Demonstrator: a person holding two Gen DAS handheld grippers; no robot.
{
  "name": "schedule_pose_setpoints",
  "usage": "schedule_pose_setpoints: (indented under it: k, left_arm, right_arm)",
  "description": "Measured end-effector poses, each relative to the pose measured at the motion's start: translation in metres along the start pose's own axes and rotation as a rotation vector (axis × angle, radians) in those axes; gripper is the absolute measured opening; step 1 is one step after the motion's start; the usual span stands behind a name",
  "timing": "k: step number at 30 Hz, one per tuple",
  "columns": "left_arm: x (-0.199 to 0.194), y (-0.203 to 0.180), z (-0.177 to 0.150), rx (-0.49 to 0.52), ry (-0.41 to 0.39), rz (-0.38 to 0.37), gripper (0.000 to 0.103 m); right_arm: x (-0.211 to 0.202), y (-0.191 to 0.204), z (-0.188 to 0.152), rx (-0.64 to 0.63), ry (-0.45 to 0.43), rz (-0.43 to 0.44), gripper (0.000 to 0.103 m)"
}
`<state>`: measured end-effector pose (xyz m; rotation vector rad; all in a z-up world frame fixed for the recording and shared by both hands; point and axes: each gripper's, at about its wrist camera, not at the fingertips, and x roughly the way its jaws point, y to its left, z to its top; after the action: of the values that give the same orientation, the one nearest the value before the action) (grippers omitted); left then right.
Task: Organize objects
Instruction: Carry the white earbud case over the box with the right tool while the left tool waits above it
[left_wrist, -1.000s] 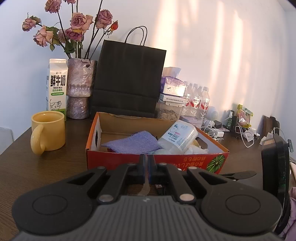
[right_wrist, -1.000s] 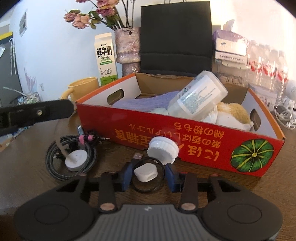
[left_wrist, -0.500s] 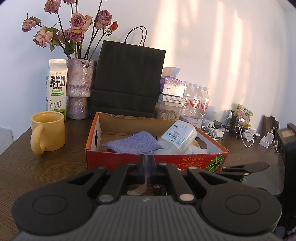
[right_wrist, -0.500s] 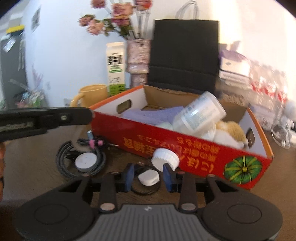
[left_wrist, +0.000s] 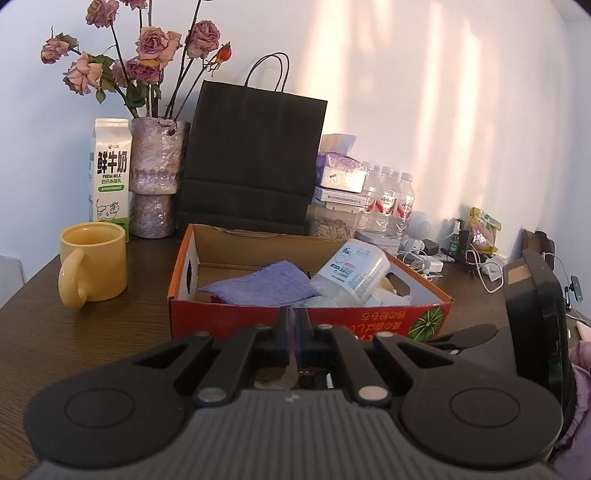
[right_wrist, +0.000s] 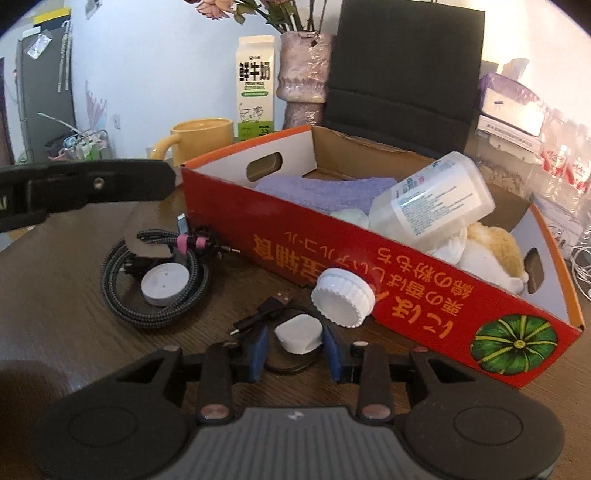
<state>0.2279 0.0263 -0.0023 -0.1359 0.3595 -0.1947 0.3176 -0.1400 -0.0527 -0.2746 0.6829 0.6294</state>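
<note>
On the dark wooden counter (right_wrist: 66, 325), a small white charger plug (right_wrist: 297, 335) with a thin black cable lies between the blue pads of the right gripper (right_wrist: 295, 349), whose jaws have been closing around it, just before the red cardboard box (right_wrist: 369, 266). The left gripper (left_wrist: 294, 332) is fully closed, empty.

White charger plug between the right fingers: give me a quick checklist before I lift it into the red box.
1. Right gripper straddles the white charger plug: ok; jaws have just been closing.
2. Pads pressing firmly on the plug: cannot tell.
3. Thin black cable looped round the plug will trail on lifting: not ok, watch for snagging.
4. White ribbed cap sits close beside the plug, against the red box: not ok, may get knocked.
5. Room in the box: ok, bare cardboard behind the purple cloth.
6. Left gripper shut, empty, clear of the plug: ok.
</note>
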Motion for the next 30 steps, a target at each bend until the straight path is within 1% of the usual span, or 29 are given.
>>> schedule_pose_setpoints:
  k: [9,11,13,22,27,30]
  left_arm:
    - [0.001,0.0,0.0,0.001,0.005,0.001,0.004]
    - [0.002,0.0,-0.001,0.001,0.007,0.001,0.004]
    - [0.002,0.0,-0.001,0.002,0.008,0.002,0.004]
    - [0.002,0.001,-0.002,0.0,0.009,0.003,0.004]
    - [0.001,0.001,-0.001,-0.002,0.004,0.004,0.004]
    - [-0.001,-0.001,0.001,0.0,-0.011,0.003,0.004]
  right_arm:
    - [0.003,-0.001,0.003,-0.049,-0.002,0.022,0.031]
    - [0.003,0.0,0.002,-0.051,-0.003,0.023,0.031]
    - [0.002,0.0,0.001,-0.049,-0.006,0.03,0.028]
    - [-0.005,0.003,-0.003,-0.048,-0.031,0.027,0.028]
    - [-0.016,-0.001,-0.004,-0.018,-0.065,0.022,0.028]
    - [-0.027,-0.004,-0.004,0.012,-0.1,0.024,0.028]
